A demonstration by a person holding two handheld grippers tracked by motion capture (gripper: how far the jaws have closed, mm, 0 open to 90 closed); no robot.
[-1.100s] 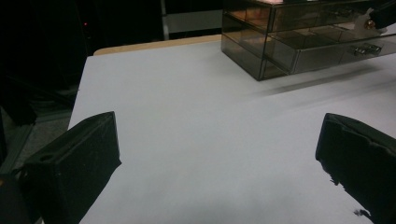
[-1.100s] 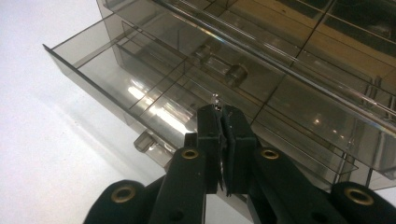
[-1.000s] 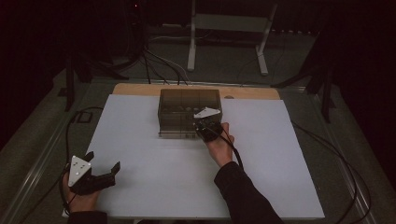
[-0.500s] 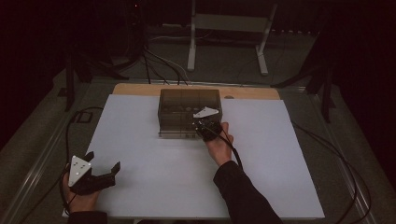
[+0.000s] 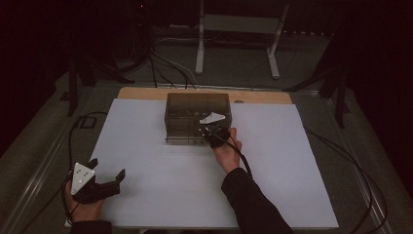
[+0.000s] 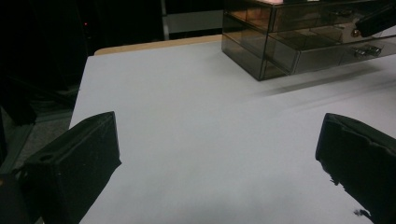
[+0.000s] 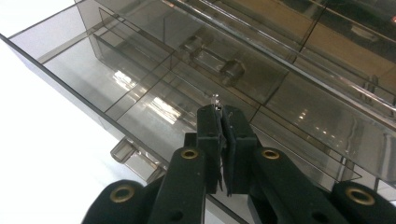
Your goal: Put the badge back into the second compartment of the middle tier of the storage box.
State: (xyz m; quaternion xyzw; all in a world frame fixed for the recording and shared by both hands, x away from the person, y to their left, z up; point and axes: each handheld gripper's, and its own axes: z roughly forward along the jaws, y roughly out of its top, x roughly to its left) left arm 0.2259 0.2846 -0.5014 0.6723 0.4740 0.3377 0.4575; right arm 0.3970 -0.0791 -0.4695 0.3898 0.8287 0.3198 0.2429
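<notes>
From above, a smoky see-through plastic drawer box (image 5: pixel 197 117) sits at the far middle of the white table top (image 5: pixel 160 165). The right gripper (image 5: pixel 210 131) is at its front right drawer. The left gripper (image 5: pixel 104 176) rests near the front left corner, well apart from the box.

In the left gripper view, the black jaws stand wide over bare table.

In the right gripper view, the jaws are squeezed together on a tiny shiny drawer knob (image 7: pixel 215 100).
</notes>
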